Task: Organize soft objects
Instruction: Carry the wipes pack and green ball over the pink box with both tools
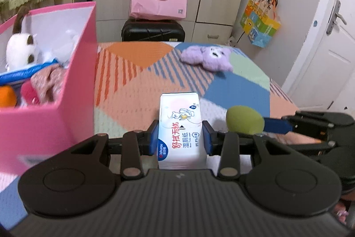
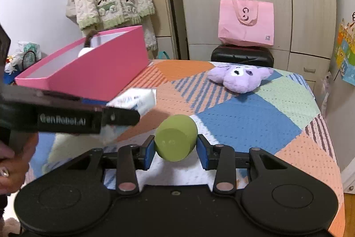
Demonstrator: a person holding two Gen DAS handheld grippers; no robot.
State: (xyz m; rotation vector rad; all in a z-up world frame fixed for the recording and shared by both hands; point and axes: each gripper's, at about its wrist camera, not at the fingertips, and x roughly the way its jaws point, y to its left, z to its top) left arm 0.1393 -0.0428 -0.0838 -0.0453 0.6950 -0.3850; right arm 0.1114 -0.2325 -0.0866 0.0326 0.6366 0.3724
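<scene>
Left tongs [image 1: 180, 137] clamped on wipes pack [image 1: 180, 126], right of pink box [image 1: 73, 103]; soft, light. Right tongs [image 2: 175, 149] pinching squashy green sponge [image 2: 175, 140] at mid-body.

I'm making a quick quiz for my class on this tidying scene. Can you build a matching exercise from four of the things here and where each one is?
Things:
1. wet wipes pack
2. green sponge
3. purple plush
4. white and brown plush cat

Places:
A. lying loose on the patchwork bedspread, far end
B. inside the pink box
C. between the left tongs
D. between the right tongs

Pairs: 1-C, 2-D, 3-A, 4-B
</scene>
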